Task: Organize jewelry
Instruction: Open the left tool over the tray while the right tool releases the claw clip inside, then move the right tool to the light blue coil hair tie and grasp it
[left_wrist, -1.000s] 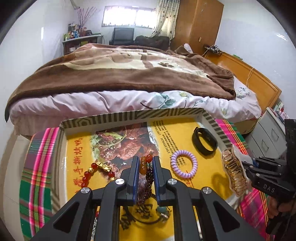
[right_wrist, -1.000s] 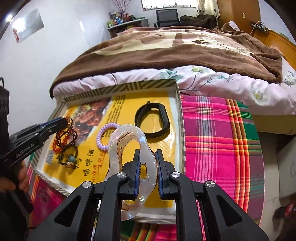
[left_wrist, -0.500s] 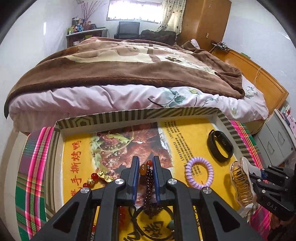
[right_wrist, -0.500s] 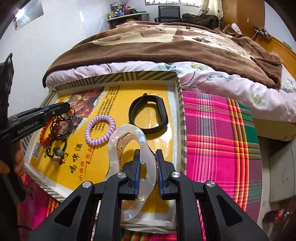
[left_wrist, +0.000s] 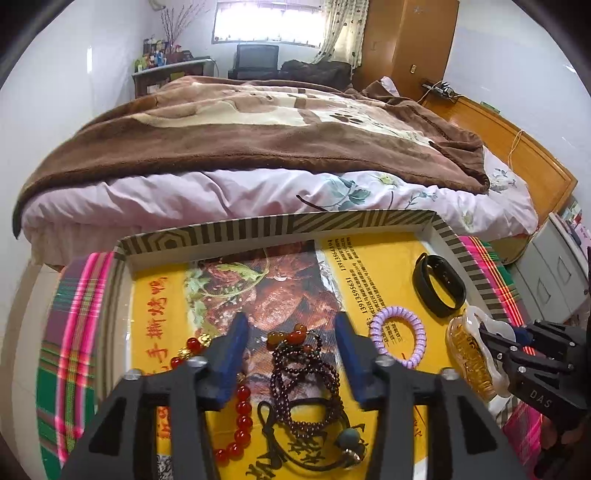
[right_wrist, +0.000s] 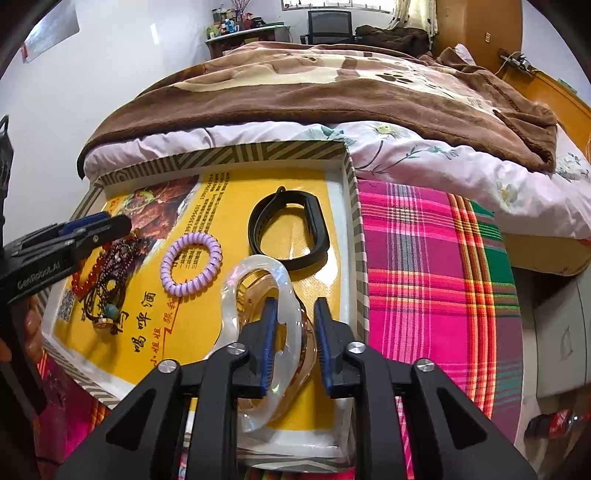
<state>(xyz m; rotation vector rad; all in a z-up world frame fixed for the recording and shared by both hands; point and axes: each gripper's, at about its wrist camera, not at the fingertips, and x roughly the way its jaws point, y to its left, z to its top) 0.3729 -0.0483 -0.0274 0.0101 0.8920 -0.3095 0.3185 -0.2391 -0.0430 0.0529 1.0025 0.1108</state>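
Observation:
A shallow striped box tray lined with a yellow flyer holds the jewelry. My left gripper is open over a dark bead necklace that lies loose on the tray beside a red bead bracelet. A purple coil hair tie and a black wristband lie to the right. My right gripper has its jaws parted around a clear hair claw clip resting in the tray's near right corner. The tray, hair tie and wristband show there too.
The tray sits on a pink and green plaid cloth. A bed with a brown blanket stands just behind. A grey drawer cabinet is at the right.
My left gripper opened and let go of the dark bead necklace, which now lies on the tray. My right gripper lowered the clear clip into the tray and its jaws parted.

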